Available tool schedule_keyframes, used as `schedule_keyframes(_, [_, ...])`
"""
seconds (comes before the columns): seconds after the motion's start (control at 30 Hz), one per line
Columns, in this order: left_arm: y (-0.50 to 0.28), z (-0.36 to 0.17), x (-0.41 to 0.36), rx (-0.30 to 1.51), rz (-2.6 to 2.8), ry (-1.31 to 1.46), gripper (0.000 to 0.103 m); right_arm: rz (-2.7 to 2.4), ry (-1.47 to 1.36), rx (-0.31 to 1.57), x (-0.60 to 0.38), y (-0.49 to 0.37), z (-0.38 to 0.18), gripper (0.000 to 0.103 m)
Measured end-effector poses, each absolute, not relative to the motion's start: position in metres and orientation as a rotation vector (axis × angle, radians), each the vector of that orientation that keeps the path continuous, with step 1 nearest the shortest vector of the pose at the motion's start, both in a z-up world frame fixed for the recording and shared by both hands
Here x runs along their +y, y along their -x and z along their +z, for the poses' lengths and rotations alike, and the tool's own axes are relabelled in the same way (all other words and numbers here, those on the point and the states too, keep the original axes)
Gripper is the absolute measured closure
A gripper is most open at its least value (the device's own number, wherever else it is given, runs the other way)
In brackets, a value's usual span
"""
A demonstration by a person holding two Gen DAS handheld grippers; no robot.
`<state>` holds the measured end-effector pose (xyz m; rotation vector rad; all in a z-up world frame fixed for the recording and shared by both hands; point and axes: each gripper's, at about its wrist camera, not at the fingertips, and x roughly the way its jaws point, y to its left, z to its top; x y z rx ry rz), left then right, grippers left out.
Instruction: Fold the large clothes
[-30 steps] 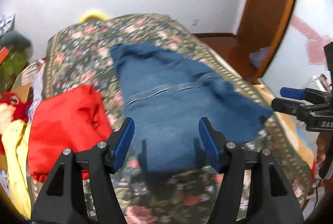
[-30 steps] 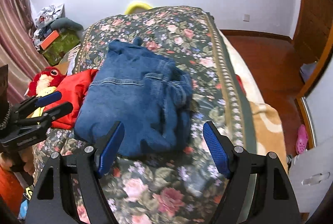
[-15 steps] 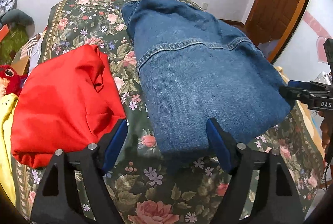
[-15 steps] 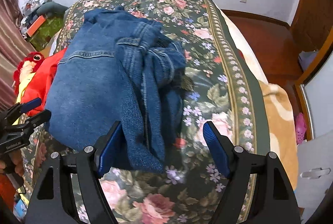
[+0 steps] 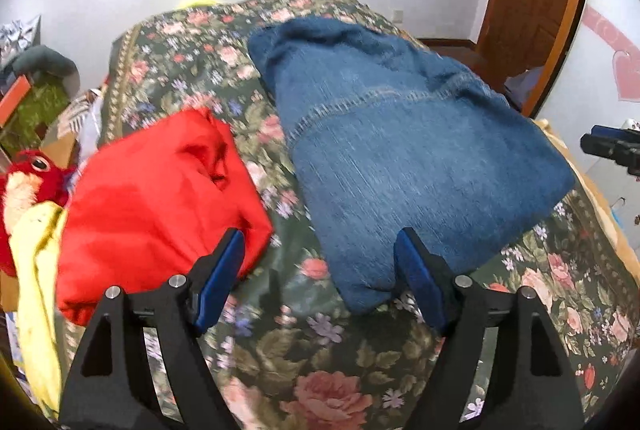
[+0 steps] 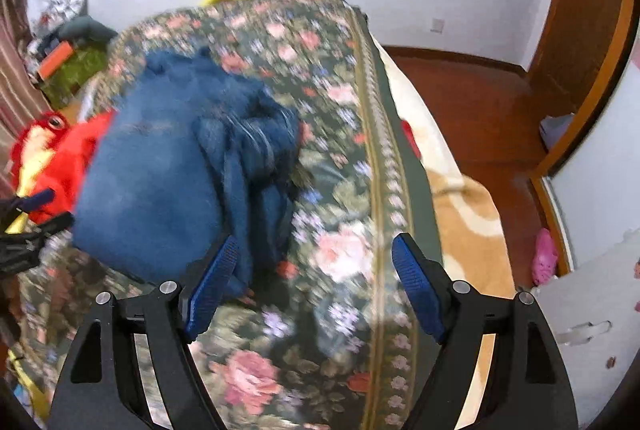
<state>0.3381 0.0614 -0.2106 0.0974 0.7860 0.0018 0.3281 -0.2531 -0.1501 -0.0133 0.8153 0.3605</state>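
A folded blue denim garment (image 5: 400, 150) lies on the floral bedspread (image 5: 304, 350); it also shows in the right wrist view (image 6: 168, 166), bunched along its right side. A folded red garment (image 5: 160, 194) lies to its left. My left gripper (image 5: 320, 282) is open and empty, above the bedspread at the near edges of both garments. My right gripper (image 6: 312, 286) is open and empty, near the denim's near right corner. The right gripper shows at the right edge of the left wrist view (image 5: 612, 146); the left gripper shows at the left edge of the right wrist view (image 6: 28, 214).
A red plush toy (image 5: 28, 174) and yellow cloth (image 5: 36, 270) sit at the bed's left side. Boxes and clutter (image 6: 68, 58) stand by the far left wall. A tan blanket (image 6: 460, 222) hangs off the right bed edge above the wooden floor (image 6: 480, 102). A pink slipper (image 6: 544, 254) lies there.
Both grippers pulled back and up from the denim after coming in close; they stay open. The denim lies where it was. The right wrist view is blurred by motion.
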Motion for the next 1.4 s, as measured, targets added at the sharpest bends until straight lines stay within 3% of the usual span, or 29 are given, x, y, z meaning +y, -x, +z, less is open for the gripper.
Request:
schedule_keyframes(0.13, [-0.344,-0.192,0.070,0.772,-0.006,-0.071,0.026,0.457,-0.027,0.813,-0.236,-0.337,-0.142,0.026])
schedule_keyframes(0.3, [-0.366,-0.184,0.082,0.802,-0.059,0.015,0.026,0.605,-0.122,0.954,-0.213,-0.367,-0.166,0.025])
schedule_keyframes(0.63, [-0.436,-0.224,0.101,0.970,-0.227,0.306,0.026,0.692,-0.231,1.146,-0.206,-0.441,-0.226,0.025])
schedule_keyframes(0.9, [-0.474,-0.252,0.104,1.035,-0.299,0.419,0.017,0.712,-0.262,1.172,-0.202,-0.470,-0.244,0.007])
schedule_keyframes(1.13, [-0.496,-0.266,0.099,1.072,-0.320,0.478,0.014,0.761,-0.346,1.193,-0.205,-0.477,-0.252,0.004])
schedule_keyframes(1.23, [-0.497,-0.266,0.094,1.074,-0.313,0.477,0.013,0.783,-0.369,1.197,-0.204,-0.480,-0.252,0.010])
schedule_keyframes(1.3, [-0.498,-0.267,0.092,1.074,-0.312,0.496,0.014,0.800,-0.391,1.204,-0.204,-0.479,-0.248,0.024])
schedule_keyframes(1.4, [-0.495,-0.263,0.094,1.066,-0.312,0.492,0.024,0.779,-0.343,1.177,-0.199,-0.473,-0.237,0.039])
